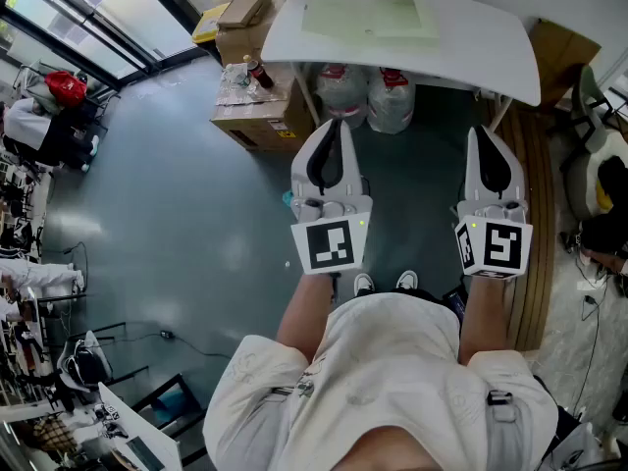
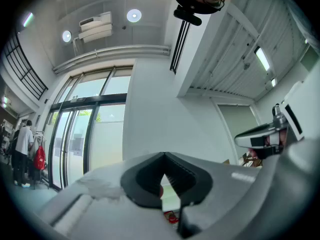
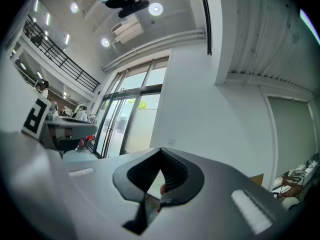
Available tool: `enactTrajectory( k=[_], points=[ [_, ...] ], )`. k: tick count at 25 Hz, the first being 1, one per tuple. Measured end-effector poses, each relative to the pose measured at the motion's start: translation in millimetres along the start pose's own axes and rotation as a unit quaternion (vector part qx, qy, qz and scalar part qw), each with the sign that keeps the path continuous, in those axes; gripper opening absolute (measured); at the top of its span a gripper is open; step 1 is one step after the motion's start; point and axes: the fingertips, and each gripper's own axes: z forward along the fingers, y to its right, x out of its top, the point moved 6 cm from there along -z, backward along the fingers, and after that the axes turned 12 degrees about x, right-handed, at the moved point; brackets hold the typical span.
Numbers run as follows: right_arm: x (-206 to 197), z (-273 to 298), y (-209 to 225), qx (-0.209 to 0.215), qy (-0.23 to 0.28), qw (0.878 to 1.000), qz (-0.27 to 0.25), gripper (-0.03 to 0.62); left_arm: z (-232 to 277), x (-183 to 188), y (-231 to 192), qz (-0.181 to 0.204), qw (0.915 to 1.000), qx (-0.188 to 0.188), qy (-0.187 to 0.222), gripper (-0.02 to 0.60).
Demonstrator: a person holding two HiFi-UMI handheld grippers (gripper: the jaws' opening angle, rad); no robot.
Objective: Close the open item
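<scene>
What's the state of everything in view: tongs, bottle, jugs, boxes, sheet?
left tongs: shut, empty
right tongs: shut, empty
soda bottle: standing on the large cardboard box
water jugs: standing under the white table
green sheet: lying flat on the table
small cardboard box: flaps closed

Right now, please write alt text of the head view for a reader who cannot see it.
Seen from above, a person holds the left gripper and the right gripper, both shut and empty, toward a white table bearing a pale green sheet. Two large water jugs stand under the table, beside cardboard boxes.
</scene>
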Motion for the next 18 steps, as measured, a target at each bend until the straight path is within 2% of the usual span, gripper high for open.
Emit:
enactTrajectory(
  k=[12, 18],
  points=[
    [3, -15, 10, 0.002, 0.005, 1.0, 0.004, 0.001, -8, 8, 17, 0.003, 1.0, 0.0, 0.007, 0.002],
    [-5, -18, 26, 0.009, 0.005, 1.0, 0.021, 0.002, -4, 2, 34, 0.002, 1.0, 0.002, -0.005, 0.002]
  ],
)
